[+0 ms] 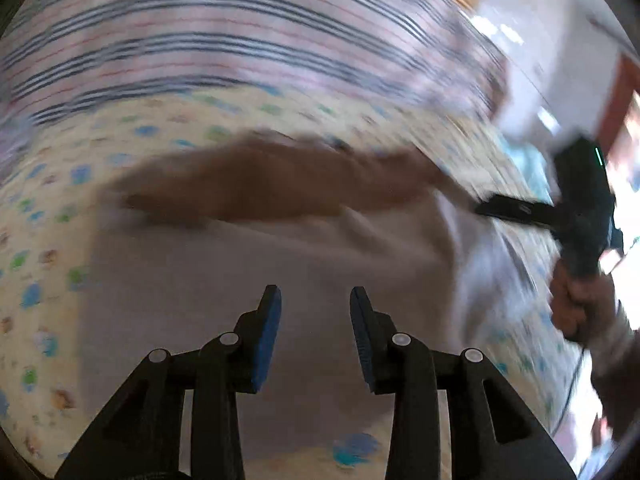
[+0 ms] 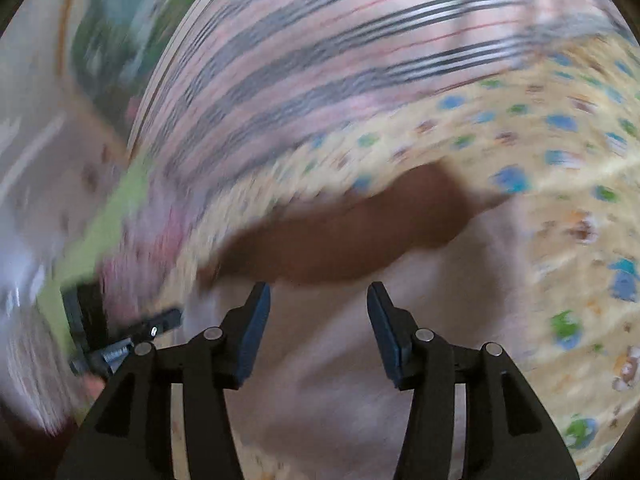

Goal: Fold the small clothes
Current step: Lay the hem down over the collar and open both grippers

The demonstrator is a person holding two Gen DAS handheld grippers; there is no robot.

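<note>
Left hand-held gripper (image 1: 315,300), right hand-held gripper (image 2: 319,294): jaws parted, empty, angled down over pale garment (image 1: 260,280).

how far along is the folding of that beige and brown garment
Hard to say through the blur. The beige garment with its brown part lies on the patterned sheet, looking rumpled rather than neatly folded. Nothing is in hand: the left gripper and right gripper hang open above it. Finishing the fold remains.

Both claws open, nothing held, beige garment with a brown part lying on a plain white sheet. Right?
Not the sheet. Both wrist views show the beige garment lying on a yellow sheet printed with blue and green shapes. Left claw and right claw are open, nothing held.
</note>
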